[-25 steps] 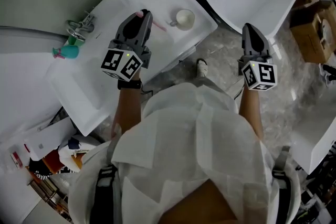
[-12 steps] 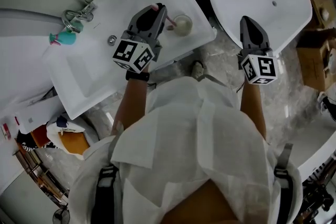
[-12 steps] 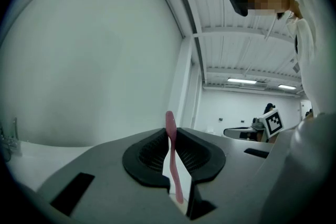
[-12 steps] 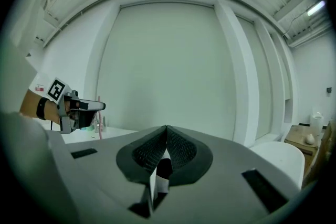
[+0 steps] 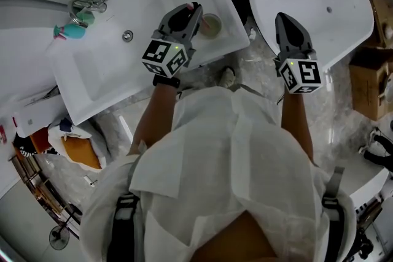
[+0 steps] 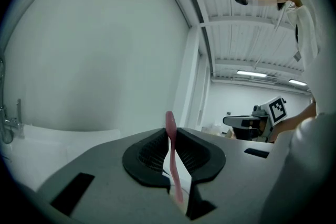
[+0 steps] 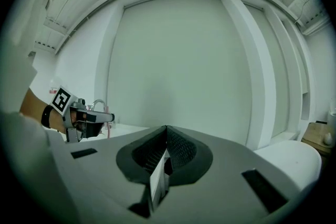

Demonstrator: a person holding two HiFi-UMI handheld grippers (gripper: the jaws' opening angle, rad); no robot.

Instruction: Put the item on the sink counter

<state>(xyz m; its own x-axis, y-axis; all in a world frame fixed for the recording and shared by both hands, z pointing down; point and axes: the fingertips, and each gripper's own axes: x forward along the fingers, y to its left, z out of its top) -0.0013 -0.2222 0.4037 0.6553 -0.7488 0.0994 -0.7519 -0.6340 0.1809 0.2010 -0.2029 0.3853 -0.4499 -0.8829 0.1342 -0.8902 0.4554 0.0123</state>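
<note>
My left gripper [image 5: 194,9] hangs over the right end of the white sink counter [image 5: 110,70], shut on a thin pink stick [image 6: 171,155] that looks like a toothbrush handle. The stick stands upright between the ribbed pads, and its rounded end [image 6: 169,118] pokes above them. A small pale cup [image 5: 210,24] stands on the counter just right of the gripper's tip. My right gripper [image 5: 281,19] is held off the counter, over the near rim of an oval white basin [image 5: 319,3]. Its jaws [image 7: 166,136] are shut with nothing between them.
A chrome faucet [image 5: 83,8] and a teal item [image 5: 69,30] sit at the counter's far left end, and a drain [image 5: 127,36] lies in the bowl. Cardboard boxes [image 5: 374,70] stand at the right. Clutter [image 5: 73,144] lies on the floor at the left.
My left gripper has carried the pink stick rightward along the counter, up close to the cup. The right gripper has kept its place over the oval basin.
</note>
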